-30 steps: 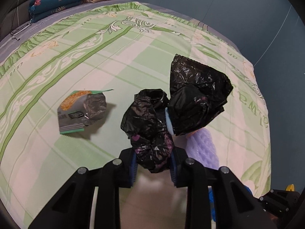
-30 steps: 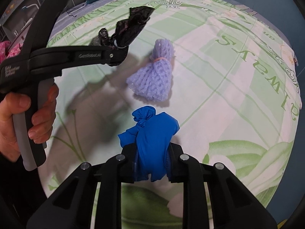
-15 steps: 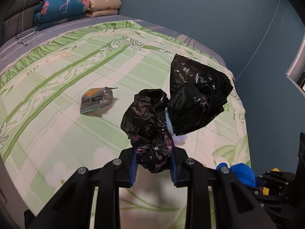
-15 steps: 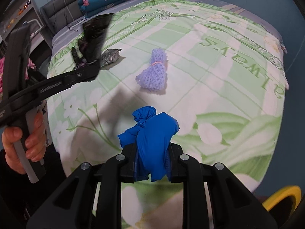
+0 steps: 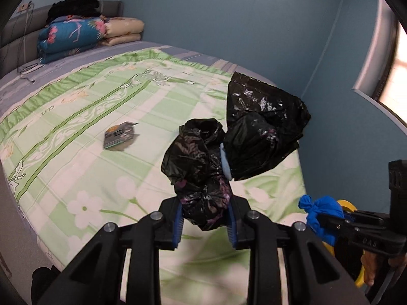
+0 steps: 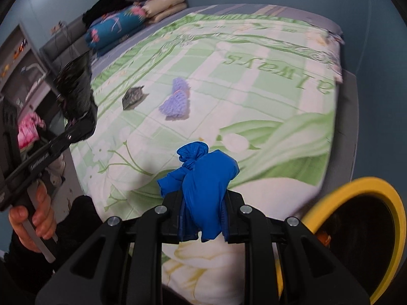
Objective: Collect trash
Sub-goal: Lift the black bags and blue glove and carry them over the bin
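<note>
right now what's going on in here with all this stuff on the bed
A person is collecting trash off the bed with a handheld gripper in each hand. The left gripper is shut on a crumpled black plastic bag, and the right gripper is shut on a knotted blue bag, both held off the bed. A yellow-rimmed bin sits by the bed's near corner, beside the right gripper. A purple mesh bundle and a snack wrapper lie on the bedspread, not yet picked up.
</note>
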`<state>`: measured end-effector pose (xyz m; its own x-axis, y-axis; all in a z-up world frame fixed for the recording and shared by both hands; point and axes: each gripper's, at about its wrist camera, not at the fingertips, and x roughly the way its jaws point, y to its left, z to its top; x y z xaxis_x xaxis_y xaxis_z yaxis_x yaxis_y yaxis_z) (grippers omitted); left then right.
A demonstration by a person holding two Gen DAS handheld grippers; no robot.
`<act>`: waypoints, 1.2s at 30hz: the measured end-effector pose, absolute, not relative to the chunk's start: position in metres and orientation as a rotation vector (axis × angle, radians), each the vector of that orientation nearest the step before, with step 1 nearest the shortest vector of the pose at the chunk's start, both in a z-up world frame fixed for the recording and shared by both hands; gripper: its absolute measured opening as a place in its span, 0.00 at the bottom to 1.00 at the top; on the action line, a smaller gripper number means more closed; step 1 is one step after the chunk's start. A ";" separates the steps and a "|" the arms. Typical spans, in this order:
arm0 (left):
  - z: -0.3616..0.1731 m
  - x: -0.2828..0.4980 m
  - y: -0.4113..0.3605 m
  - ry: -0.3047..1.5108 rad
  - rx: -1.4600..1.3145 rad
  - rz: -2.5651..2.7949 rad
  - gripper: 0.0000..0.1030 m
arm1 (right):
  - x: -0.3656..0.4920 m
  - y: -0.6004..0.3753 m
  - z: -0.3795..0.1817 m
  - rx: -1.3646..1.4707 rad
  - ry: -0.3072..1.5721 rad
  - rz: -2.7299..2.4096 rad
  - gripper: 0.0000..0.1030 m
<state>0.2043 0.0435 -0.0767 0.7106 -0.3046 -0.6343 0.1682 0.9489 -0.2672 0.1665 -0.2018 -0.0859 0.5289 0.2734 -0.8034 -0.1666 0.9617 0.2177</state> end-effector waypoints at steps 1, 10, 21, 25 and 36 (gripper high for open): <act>-0.073 0.200 0.039 0.728 -0.189 -0.275 0.25 | 0.161 -0.209 -0.082 0.136 0.969 0.253 0.19; -0.045 0.167 -0.016 0.688 -0.132 -0.405 0.25 | 0.131 -0.257 -0.059 0.215 0.883 0.194 0.19; -0.024 0.145 -0.064 0.667 -0.078 -0.498 0.25 | 0.105 -0.309 -0.042 0.291 0.800 0.111 0.19; -0.021 0.139 -0.084 0.665 -0.056 -0.541 0.25 | 0.095 -0.331 -0.038 0.328 0.783 0.058 0.20; -0.025 0.130 -0.142 0.701 -0.001 -0.644 0.25 | 0.076 -0.381 -0.055 0.436 0.819 -0.079 0.20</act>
